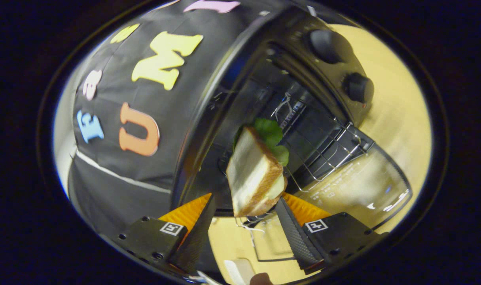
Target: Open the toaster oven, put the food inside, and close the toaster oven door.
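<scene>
Oven (303, 118) open, door (363, 186) down, rack (327, 154) bare.
Sandwich (256, 170) just ahead of the gripper (244, 221); fingers spread wide, not pressing it.

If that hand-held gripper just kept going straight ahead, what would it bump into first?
The hand-held gripper has its fingers apart, and the sandwich sits just ahead between their tips; whether either finger touches it is unclear. That comes first. Beyond it lie the wire rack and the open toaster oven, though depth is hard to judge.

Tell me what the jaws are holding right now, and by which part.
It cannot be told for sure. The sandwich sits between the fingers of the gripper, its lower end level with them, but only the right one seems to touch it.
</scene>
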`<state>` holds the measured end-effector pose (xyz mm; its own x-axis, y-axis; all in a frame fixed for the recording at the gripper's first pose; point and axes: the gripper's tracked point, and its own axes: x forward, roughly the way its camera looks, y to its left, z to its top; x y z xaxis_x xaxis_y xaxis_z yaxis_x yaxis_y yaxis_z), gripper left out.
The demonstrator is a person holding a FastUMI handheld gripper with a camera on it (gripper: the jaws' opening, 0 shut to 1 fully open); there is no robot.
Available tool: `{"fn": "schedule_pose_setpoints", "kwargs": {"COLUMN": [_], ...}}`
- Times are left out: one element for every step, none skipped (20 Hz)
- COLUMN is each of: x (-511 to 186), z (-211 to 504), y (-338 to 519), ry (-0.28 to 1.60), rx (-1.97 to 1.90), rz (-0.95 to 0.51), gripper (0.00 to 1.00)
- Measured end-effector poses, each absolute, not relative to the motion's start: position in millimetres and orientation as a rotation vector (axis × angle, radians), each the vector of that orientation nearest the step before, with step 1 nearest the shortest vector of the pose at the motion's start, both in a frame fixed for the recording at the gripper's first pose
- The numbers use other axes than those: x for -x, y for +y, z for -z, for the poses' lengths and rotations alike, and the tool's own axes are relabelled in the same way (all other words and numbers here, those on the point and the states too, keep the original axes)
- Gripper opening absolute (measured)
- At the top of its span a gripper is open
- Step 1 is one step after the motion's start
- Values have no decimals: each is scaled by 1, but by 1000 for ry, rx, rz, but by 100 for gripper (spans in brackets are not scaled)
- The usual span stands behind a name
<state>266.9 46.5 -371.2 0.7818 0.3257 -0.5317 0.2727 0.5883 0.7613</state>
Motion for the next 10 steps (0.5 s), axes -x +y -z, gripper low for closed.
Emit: {"fn": "schedule_pose_setpoints", "kwargs": {"x": [-259, -253, -246, -239, -232, -224, -211, -201, -189, -179], "z": [375, 376, 375, 370, 363, 357, 350, 345, 342, 337], "y": [48, 53, 56, 56, 55, 55, 56, 53, 49, 44], "ry": [742, 772, 787, 791, 791, 796, 802, 802, 798, 789], "rx": [-929, -922, -917, -894, -855, -816, -761, -695, -624, -551], "rz": [-30, -34, -34, -38, -41, -54, -67, -75, -81, -80], "gripper": [96, 96, 97, 96, 96, 96, 96, 97, 97, 97]}}
